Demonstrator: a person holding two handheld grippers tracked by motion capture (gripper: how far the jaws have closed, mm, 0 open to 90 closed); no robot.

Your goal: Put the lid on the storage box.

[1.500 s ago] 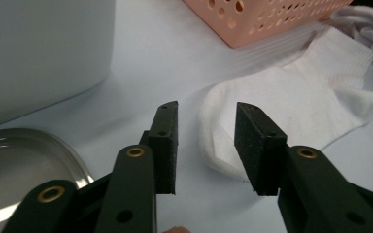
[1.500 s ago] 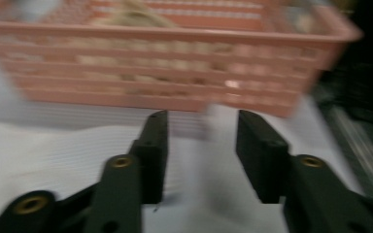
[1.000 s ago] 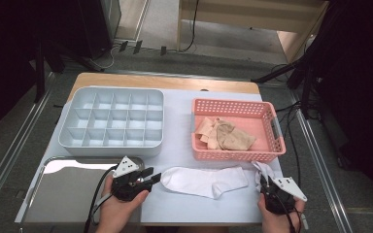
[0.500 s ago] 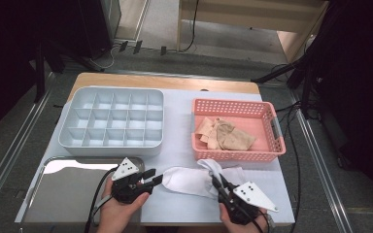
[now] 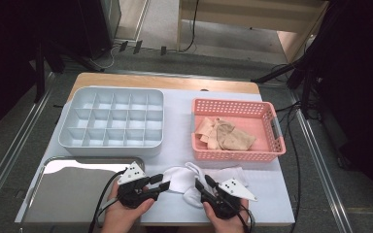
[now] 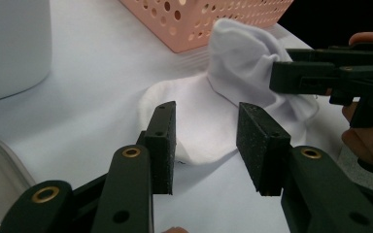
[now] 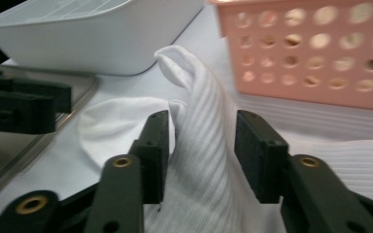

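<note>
**Sock folded over, both grippers at its two ends**

Nearest, bottom centre of the high view: one white sock (image 5: 189,180) on the white table cover (image 5: 177,121), long axis running left to right across the frame, its right part pulled up and over into a raised fold. Two grippers, one at each end.

Right gripper (image 5: 200,183) – lower centre-right, pointing up-left, right at the raised fold. Its jaws have just been opening; in the right gripper view the ribbed fold of the sock (image 7: 201,145) stands up between the pads, which stand apart – left pad about touching, right pad with a gap, so no clamp by the look of it. This hand is the nearer one to the loose fold.

Left gripper (image 5: 161,183) – lower centre-left, pointing right at the sock's flat left end. In the left gripper view its jaws are apart, the rounded white end (image 6: 199,121) lying just beyond and between the pads; whether they pin the cloth I cannot tell – looks ungripped.

Key relation: the fold lies between the two tools, so any next press or re-grip runs along the sock's left–right axis.

Lower left: one shiny metal tray (image 5: 68,189), empty-looking. Farther, upper left: one grey compartment box (image 5: 111,121). Upper right: one pink basket (image 5: 267,121) holding beige socks (image 5: 223,135) – bunched, count unclear.
</note>
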